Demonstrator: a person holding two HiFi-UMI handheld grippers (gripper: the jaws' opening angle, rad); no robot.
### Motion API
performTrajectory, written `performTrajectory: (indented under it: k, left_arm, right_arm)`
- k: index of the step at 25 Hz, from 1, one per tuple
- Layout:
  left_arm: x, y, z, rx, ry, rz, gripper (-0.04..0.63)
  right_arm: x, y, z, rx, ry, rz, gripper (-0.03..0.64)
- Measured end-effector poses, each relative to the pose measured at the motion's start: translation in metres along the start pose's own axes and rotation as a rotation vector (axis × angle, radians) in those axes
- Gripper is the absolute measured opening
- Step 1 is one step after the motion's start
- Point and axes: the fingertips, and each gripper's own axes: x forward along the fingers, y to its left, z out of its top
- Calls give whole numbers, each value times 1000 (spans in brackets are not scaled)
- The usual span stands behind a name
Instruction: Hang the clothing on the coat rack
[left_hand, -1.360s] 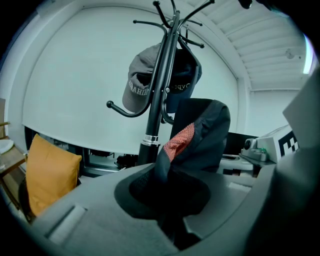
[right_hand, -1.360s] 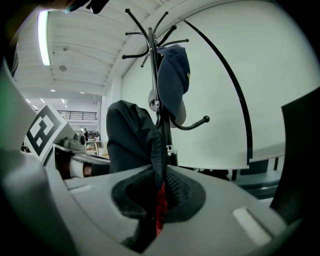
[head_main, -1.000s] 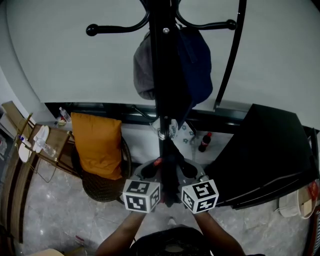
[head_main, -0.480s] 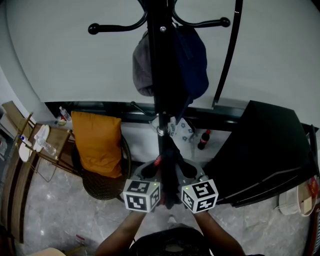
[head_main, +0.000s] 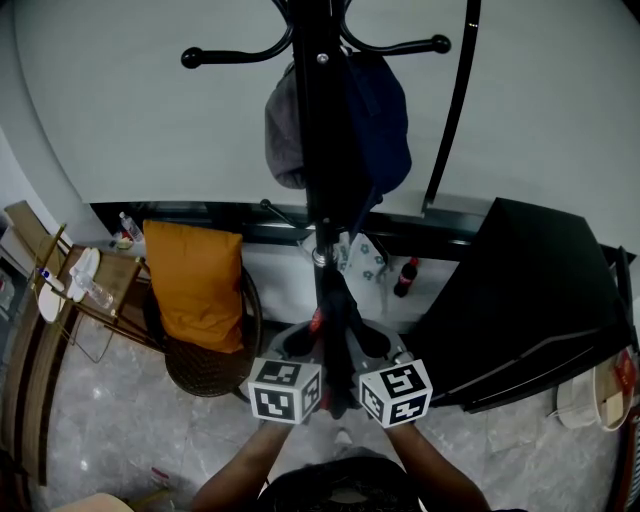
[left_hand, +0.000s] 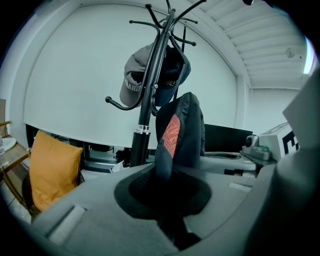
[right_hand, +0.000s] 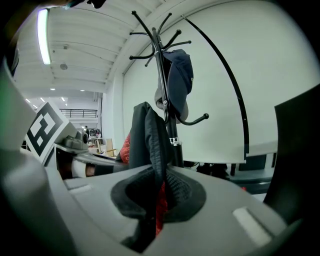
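Observation:
A black coat rack stands straight ahead, with a grey cap and a navy cap hung on its upper hooks. Low in the head view my left gripper and right gripper sit side by side before the pole. Both are shut on a dark garment with a red lining. In the left gripper view the garment rises from the left gripper. In the right gripper view the garment stands up out of the right gripper. The rack is close behind it.
An orange cushion leans on a dark round chair left of the rack. A large black panel stands at the right. A curved black pole rises right of the rack. A dark bottle sits by the wall, a small wooden table at far left.
Both grippers keep their hold on the garment. The right gripper's cube has edged slightly left, and the rack's hooks sit a little higher in the view.

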Motion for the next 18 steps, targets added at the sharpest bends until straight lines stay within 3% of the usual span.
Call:
performTrajectory:
  k: [18]
  left_arm:
    - [-14,-13,-4,14,-4,-12,38]
  right_arm:
    - [-12,11,0,0,-10,-4,38]
